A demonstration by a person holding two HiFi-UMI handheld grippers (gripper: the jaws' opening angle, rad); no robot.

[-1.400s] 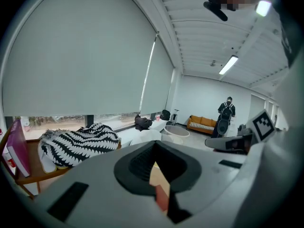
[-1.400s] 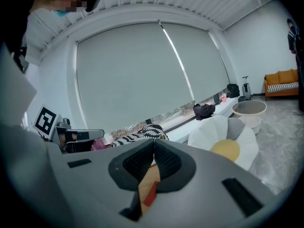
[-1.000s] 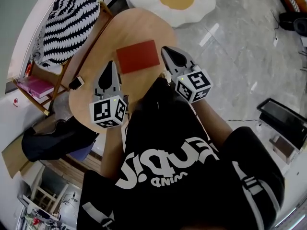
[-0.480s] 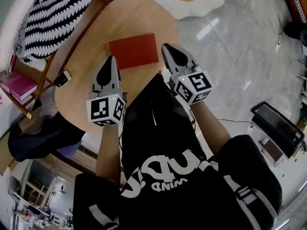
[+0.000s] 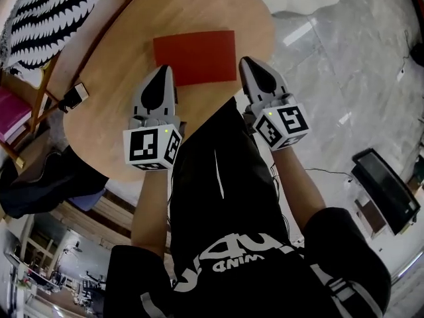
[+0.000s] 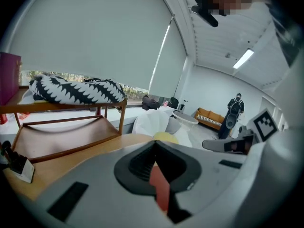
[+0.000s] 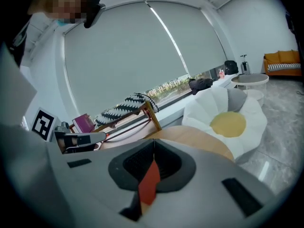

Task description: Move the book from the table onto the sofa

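Note:
A flat red book (image 5: 195, 57) lies on the round wooden table (image 5: 112, 124). In the head view my left gripper (image 5: 162, 71) hovers just short of the book's near left corner, and my right gripper (image 5: 250, 63) sits off its right edge. Both have their jaws together with nothing in them. In the left gripper view the left gripper (image 6: 154, 144) shows a sliver of the red book (image 6: 160, 188) through the slot below its tips. In the right gripper view the book (image 7: 149, 183) shows the same way below the right gripper (image 7: 154, 144). A white egg-shaped seat (image 7: 228, 122) stands beyond the table.
A wooden rack (image 5: 46, 85) with a zebra-striped cushion (image 5: 40, 12) stands left of the table. A small phone-like thing (image 5: 78, 95) lies at the table's left edge, above a black bag (image 5: 40, 177). An orange sofa (image 7: 284, 61) and a standing person (image 6: 236, 107) are far off.
Both grippers have sunk toward the tabletop, still either side of the book's near edge. The table and book now look larger and closer. The jaws stayed together.

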